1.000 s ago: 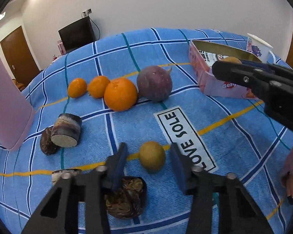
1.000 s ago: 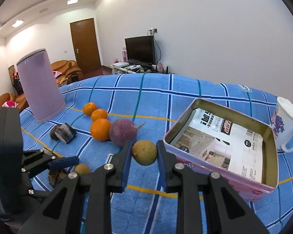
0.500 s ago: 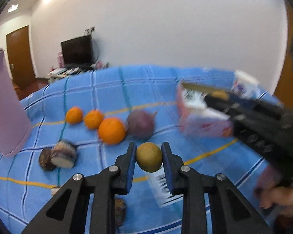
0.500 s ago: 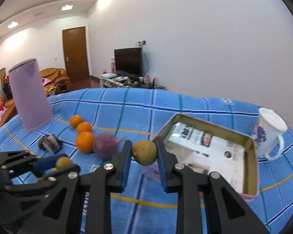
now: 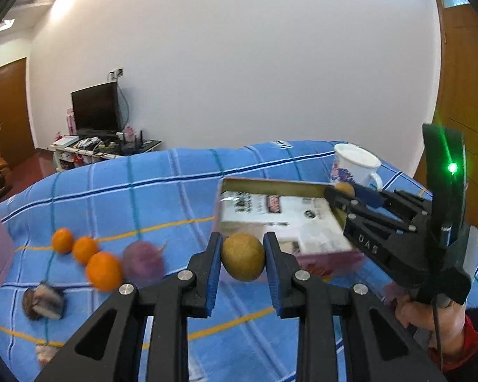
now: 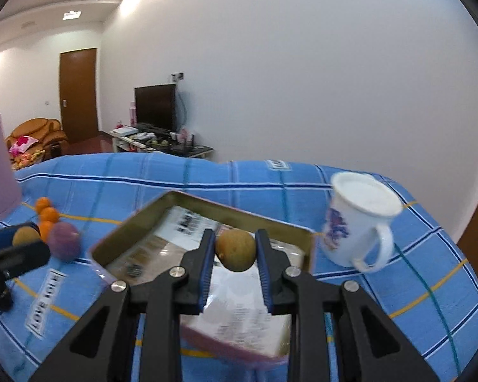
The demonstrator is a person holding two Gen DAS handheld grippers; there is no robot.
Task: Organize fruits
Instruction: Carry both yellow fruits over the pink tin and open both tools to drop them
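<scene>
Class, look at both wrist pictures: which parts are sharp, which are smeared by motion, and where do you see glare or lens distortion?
Left wrist view: the black left gripper and its yellow-brown round fruit are sharp; the oranges and pink rectangular tin smear; a green light flares. Right wrist view: the white printed mug blurs; ceiling lights glare; the blue checked cloth bows.

Looks like a home living room: television [image 6: 156, 106] on a low stand [image 6: 162, 145], cushioned armchair [image 6: 36, 138] by a wooden door [image 6: 78, 94], checked blue cloth [image 6: 207, 175] covering probably a table.
</scene>
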